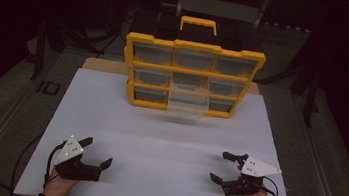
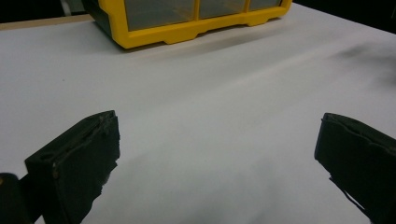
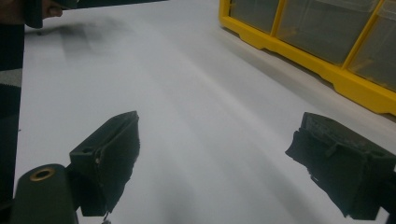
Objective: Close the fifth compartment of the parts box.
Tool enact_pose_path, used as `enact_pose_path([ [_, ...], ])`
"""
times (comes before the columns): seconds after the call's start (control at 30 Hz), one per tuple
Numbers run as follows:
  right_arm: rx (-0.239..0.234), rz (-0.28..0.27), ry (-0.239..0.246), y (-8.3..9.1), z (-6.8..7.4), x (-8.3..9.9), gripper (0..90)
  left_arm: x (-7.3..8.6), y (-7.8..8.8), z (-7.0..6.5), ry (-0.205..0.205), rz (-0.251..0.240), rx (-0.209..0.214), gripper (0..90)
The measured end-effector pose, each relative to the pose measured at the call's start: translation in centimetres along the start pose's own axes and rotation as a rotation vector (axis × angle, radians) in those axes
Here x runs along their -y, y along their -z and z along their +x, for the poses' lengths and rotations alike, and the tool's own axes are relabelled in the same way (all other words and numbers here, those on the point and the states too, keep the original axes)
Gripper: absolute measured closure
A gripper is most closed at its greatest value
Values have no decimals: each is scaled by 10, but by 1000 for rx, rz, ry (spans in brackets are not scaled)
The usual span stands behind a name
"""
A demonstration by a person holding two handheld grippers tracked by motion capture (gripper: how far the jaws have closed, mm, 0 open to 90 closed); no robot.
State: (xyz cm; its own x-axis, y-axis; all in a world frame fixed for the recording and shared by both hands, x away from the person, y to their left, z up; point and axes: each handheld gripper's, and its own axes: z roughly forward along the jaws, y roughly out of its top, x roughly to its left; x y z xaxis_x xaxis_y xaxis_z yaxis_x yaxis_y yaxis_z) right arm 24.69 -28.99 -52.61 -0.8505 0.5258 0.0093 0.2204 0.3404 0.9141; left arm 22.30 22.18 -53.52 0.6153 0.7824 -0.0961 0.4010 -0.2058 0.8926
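We count one yellow plastic organiser (image 1: 192, 76) with nine clear drawers at twelve o'clock, bottom-middle drawer (image 1: 188, 102) protruding. Left gripper (image 1: 96, 152) and right gripper (image 1: 225, 166), wide open, hold nothing.

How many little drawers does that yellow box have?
9, in three rows of three in the yellow organizer. One, the bottom-middle drawer, is pulled out toward the table; the rest sit closed.
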Motion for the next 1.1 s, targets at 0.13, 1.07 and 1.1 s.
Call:
enact_pose_path([
  [0.13, 16, -7, 5, 3, 2, -3, 129, 0, 0, 0, 5, -5, 4, 0],
  [1.07, 257, -84, 22, 25, 28, -78, 96, -2, 0, -1, 10, -21, 20, 0],
  [1.1, 261, -85, 24, 24, 29, -81, 96, -2, 0, -1, 10, -21, 21, 0],
])
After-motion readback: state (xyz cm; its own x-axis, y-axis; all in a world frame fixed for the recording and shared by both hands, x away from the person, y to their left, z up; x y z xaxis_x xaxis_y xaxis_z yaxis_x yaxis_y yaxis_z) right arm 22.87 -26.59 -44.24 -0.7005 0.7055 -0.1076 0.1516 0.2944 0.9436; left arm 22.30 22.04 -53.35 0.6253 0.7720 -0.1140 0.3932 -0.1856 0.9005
